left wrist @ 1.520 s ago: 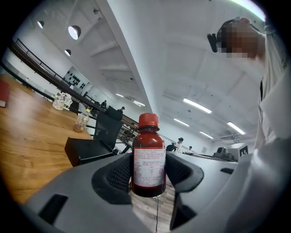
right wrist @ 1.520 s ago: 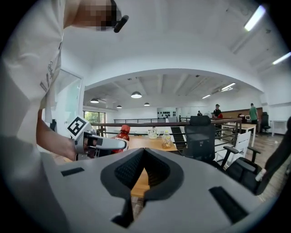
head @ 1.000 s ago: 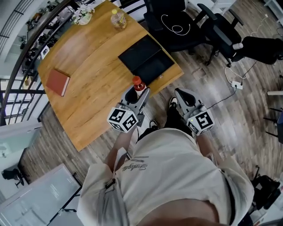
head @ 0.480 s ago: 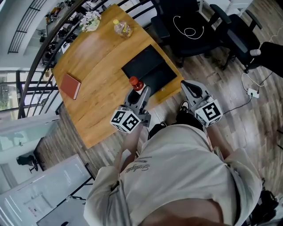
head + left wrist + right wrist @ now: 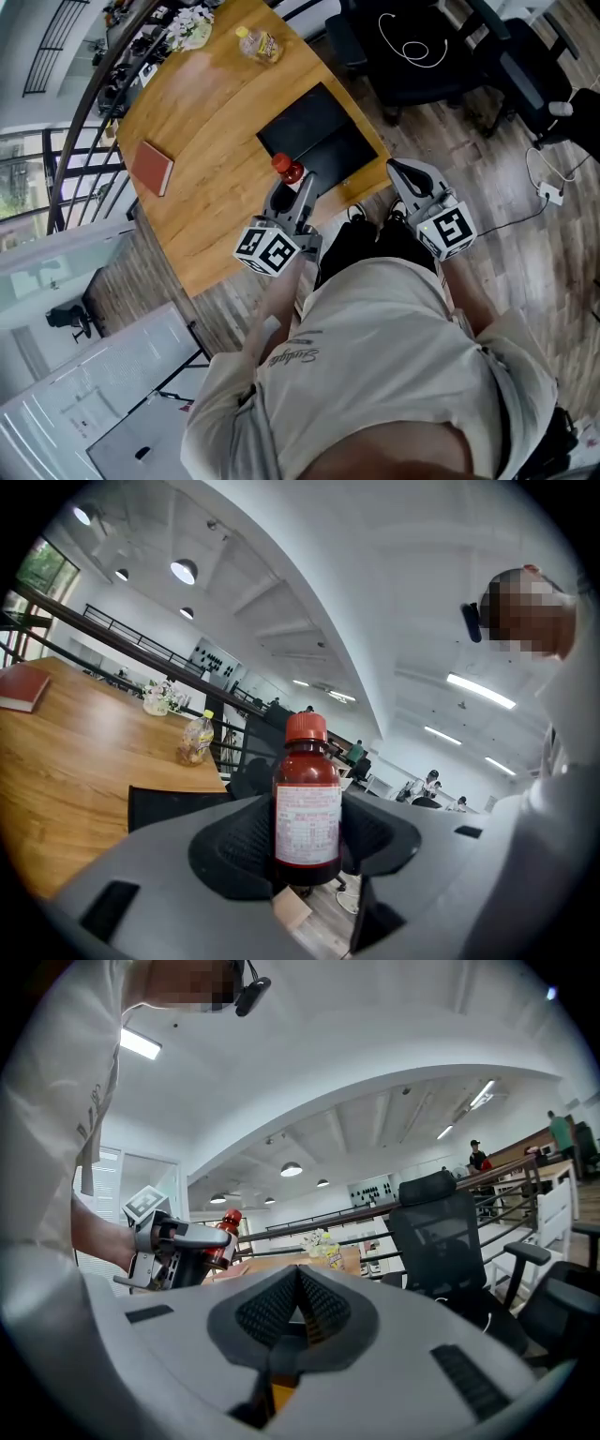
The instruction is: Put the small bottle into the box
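Observation:
The small bottle (image 5: 284,169), dark red with a red cap and a white label, stands upright between the jaws of my left gripper (image 5: 292,186), which is shut on it. It hangs just over the near edge of the black box (image 5: 314,131) on the wooden table (image 5: 206,122). In the left gripper view the bottle (image 5: 307,803) fills the middle, its lower half clamped by the gripper (image 5: 307,846). My right gripper (image 5: 403,172) is off the table's corner, to the right of the box, and is shut on nothing (image 5: 298,1279). From there I also see the left gripper (image 5: 178,1246) with the bottle (image 5: 225,1230).
A red book (image 5: 152,167) lies on the table's left part. A yellow-capped bottle (image 5: 258,44) and a bunch of flowers (image 5: 192,33) stand at the far end. Black office chairs (image 5: 422,47) stand beyond the table, a railing (image 5: 80,103) runs along its left side.
The head view has drifted, so the table sits more to the left. The left gripper keeps the bottle by the box's near edge. The right gripper stays shut near the table's corner.

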{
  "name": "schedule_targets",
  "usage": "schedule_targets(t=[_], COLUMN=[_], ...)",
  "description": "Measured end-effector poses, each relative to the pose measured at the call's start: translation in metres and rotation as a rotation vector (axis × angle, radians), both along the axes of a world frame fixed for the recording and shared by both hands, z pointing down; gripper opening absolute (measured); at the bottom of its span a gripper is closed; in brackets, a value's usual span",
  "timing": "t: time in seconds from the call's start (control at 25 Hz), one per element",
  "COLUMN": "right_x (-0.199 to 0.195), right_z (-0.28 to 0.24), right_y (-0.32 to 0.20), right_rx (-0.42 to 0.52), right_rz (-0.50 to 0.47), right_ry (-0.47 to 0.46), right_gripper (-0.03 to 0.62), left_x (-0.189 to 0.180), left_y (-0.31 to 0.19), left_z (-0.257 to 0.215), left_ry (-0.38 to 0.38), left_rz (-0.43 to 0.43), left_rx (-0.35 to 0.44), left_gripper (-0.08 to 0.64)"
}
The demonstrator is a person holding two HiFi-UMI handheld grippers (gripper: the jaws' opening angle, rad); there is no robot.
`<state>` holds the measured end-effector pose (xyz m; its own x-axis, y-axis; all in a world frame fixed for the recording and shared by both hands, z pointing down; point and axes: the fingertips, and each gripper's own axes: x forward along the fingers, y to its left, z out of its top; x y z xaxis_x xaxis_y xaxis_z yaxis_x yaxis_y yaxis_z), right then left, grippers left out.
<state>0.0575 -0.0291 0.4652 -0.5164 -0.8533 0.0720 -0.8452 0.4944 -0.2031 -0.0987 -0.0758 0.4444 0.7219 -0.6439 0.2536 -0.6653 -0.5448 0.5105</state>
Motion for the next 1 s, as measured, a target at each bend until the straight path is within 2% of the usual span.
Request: schedule_targets(t=[0.24,0.4,0.56,0.72,1.0], right_x=[-0.004,-0.017,-0.038,-0.06,-0.082], right_z=[0.021,0.009,-0.007,-0.034,-0.036], right_y=[-0.014,-0.023,-0.044,-0.078,-0.119], right_rx=[-0.044,-0.04,-0.027,0.036,0.039], right_rz=[-0.002,-0.026,-0.071,-0.123,-0.174], right_ry=[0.018,0.044,0.08,0.13,0.2], right_gripper=[-0.005,-0.005,-0.005,-0.005,-0.005], left_x=[0.007,0.005,-0.005,-0.022,-0.045], left_y=[-0.011,-0.02,-0.038,-0.052,-0.066], left_z=[0.032,0.046,0.04,0.046,0.073], left_ry=[0.053,0.081,0.119,0.145,0.11], left_rz=[0.005,-0.016,-0.031,-0.046,-0.06], left_rx=[-0.097,-0.157,-0.154,-0.168,-0.19], left_gripper=[0.225,0.225,0.225,0.225,0.225])
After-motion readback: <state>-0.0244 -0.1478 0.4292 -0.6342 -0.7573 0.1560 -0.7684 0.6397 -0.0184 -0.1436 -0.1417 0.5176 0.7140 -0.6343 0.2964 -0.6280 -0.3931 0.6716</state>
